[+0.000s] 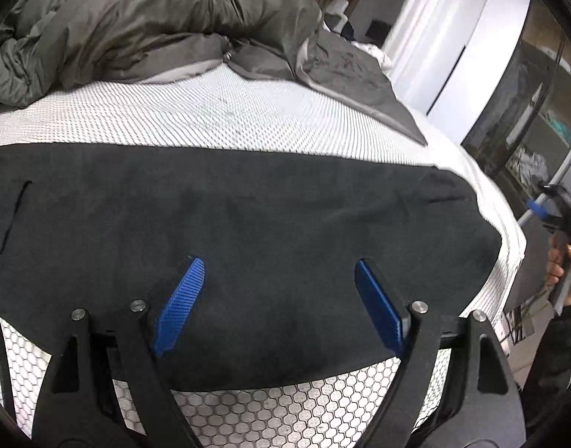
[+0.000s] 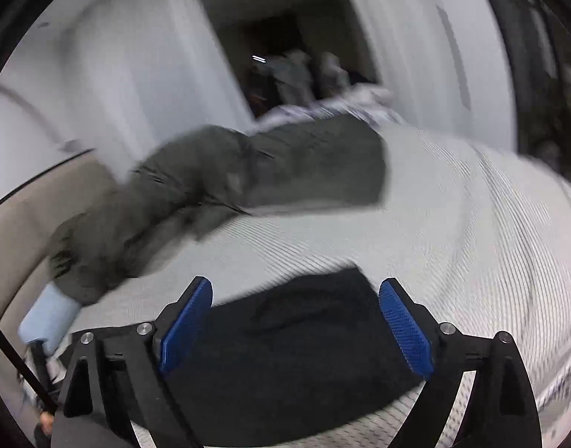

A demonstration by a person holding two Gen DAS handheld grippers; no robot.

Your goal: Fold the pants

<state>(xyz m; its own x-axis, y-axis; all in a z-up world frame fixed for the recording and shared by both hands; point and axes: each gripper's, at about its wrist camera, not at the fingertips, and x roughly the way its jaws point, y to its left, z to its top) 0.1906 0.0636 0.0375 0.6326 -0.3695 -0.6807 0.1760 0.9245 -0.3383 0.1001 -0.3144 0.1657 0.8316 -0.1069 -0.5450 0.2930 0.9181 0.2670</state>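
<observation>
Lying flat, black pants (image 1: 248,231) stretched sideways across bed (image 1: 210,112), long axis left-right

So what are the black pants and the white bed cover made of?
The pants look like soft, matte fleece or knit cotton: slightly fuzzy, no shine. The bed cover looks like a woven or mesh fabric, going by its raised honeycomb pattern. The exact fibres cannot be told.
</observation>
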